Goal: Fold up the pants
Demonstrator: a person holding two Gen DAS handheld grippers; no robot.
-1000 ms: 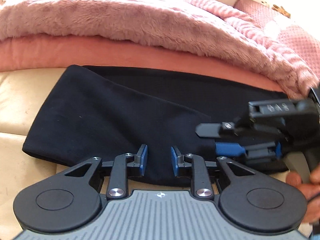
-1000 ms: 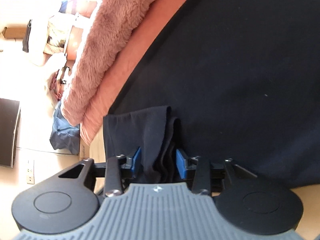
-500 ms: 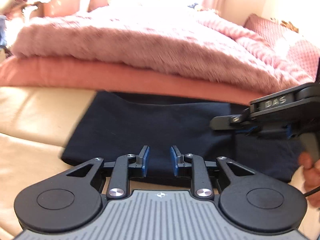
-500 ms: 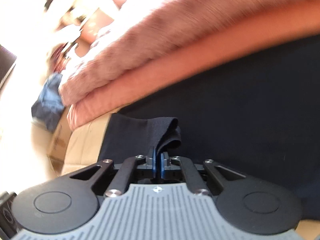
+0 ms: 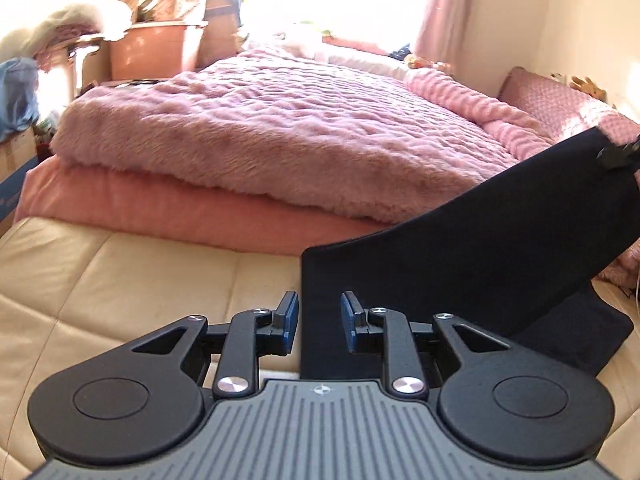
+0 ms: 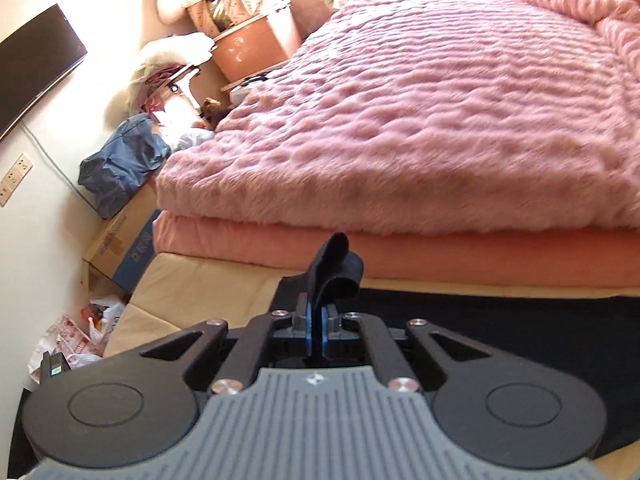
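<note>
**Pants end raised for the fold**

The right tool is clamped on a bunched end of the black pants, raising it, likely to carry it across. Their long axis slants up from the bed's near edge toward the right. The left tool stands narrowly parted, straddling the fabric's edge without pinching
</note>
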